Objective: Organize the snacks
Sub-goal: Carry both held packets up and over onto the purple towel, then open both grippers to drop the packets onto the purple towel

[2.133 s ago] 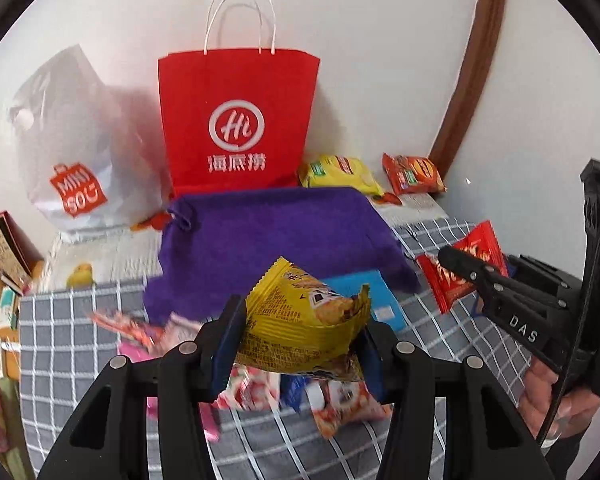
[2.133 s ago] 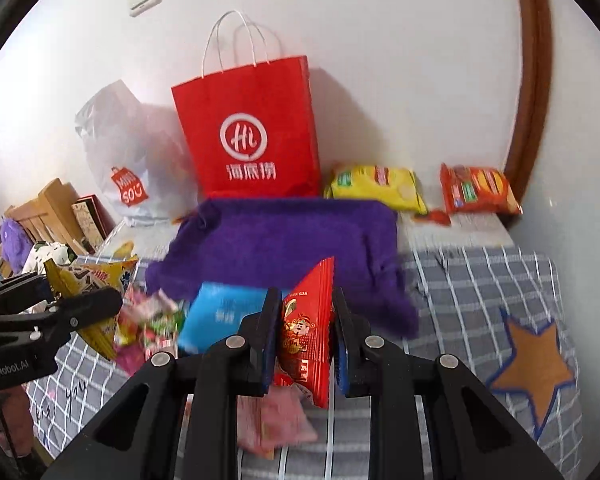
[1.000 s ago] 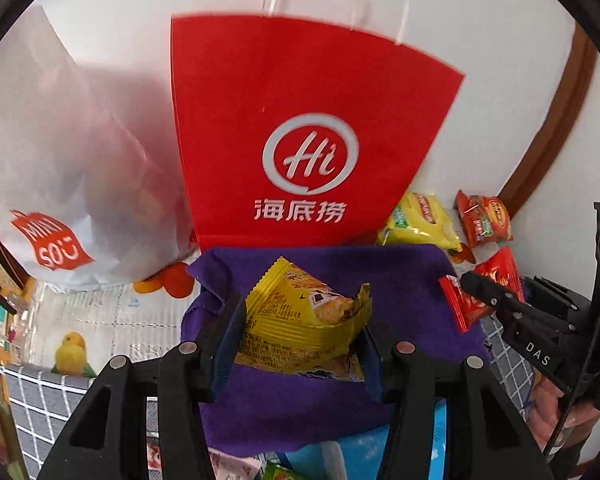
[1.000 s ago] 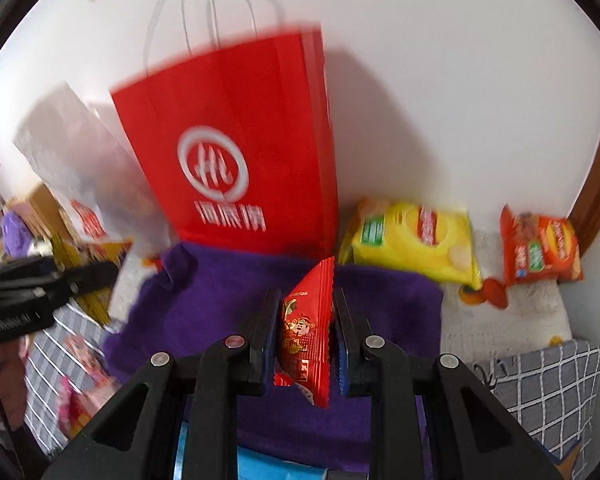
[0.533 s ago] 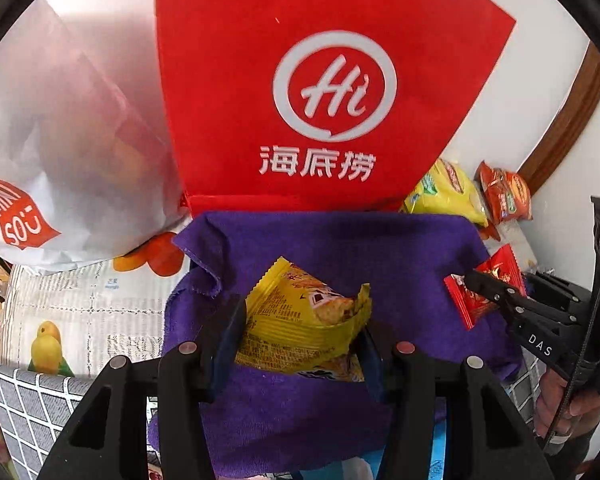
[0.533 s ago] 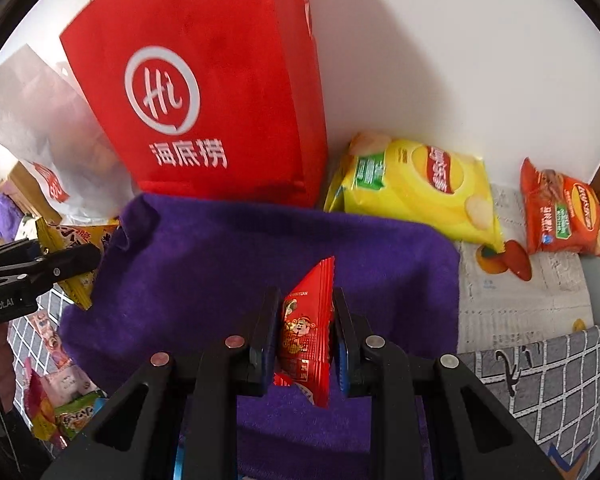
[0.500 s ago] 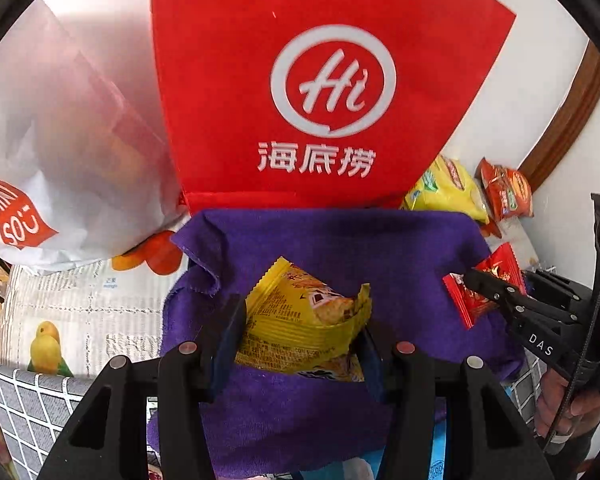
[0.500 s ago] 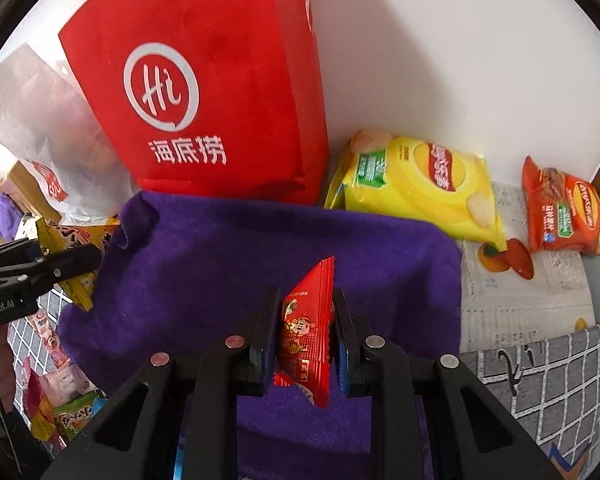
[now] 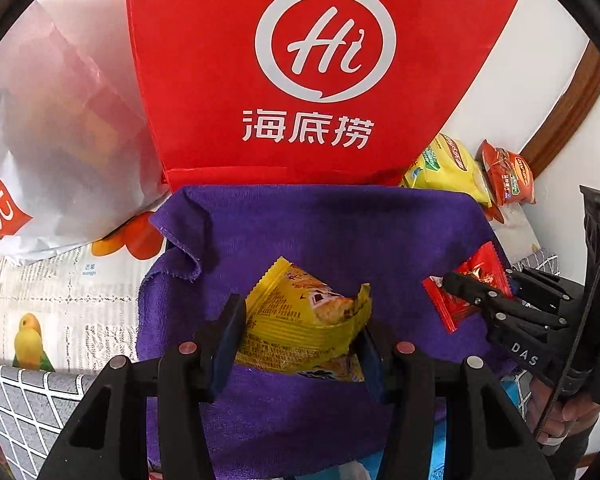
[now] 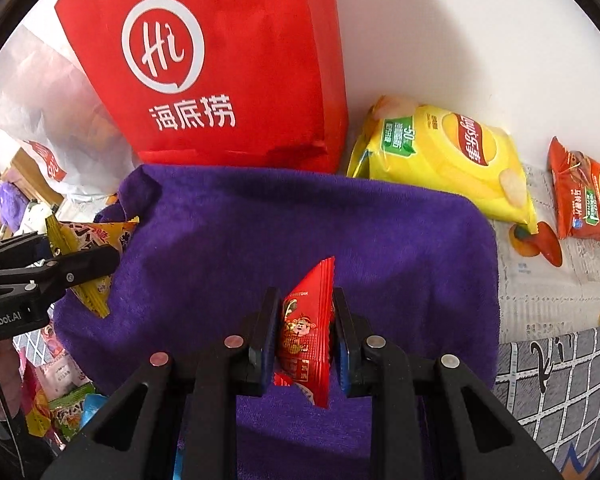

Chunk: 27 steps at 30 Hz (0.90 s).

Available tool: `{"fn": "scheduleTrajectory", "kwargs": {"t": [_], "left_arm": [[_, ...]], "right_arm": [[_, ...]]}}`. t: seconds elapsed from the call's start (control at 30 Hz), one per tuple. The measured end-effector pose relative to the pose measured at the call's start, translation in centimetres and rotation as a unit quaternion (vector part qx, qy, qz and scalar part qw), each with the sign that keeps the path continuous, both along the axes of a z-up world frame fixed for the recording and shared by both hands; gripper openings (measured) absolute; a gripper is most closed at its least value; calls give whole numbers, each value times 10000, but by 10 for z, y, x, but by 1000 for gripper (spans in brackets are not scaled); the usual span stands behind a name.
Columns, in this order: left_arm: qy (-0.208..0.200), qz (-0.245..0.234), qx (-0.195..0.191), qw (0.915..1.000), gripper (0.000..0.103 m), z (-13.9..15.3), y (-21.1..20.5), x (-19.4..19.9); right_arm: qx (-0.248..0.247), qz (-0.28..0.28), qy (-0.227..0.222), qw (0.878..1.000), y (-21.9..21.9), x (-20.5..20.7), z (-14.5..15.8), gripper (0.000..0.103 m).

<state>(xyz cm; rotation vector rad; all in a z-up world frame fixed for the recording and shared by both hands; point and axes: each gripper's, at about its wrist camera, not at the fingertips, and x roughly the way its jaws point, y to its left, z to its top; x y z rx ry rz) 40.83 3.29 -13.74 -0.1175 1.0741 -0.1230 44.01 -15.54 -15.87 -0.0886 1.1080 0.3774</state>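
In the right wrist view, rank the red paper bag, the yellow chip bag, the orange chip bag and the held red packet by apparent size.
1. red paper bag
2. yellow chip bag
3. orange chip bag and red packet: alike; the packet sits nearest the camera, so unranked.

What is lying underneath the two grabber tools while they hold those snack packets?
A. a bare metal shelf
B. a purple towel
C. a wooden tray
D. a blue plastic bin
B. Both the left gripper with its yellow snack packet and the right gripper with its red snack packet are held over the purple towel spread in front of the red paper bag.
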Motion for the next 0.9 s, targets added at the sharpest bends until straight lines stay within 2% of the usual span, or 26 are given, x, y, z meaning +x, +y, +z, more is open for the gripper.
{"fn": "scheduleTrajectory", "kwargs": {"t": [0.33,0.47,0.9], "left_arm": [[73,-78,-16,9999,51,-5,-3,2],[79,-93,-12,9999,51,-6,-5,3],[12,-157,-110,9998,51,-1,-6,-1]], "right_arm": [[-371,41,12,9993,10,0,-10,27],[-530,-3,-145,9985,9,1,-6,46],[-328,-166,-561,9978,-10,-3,29,62]]}}
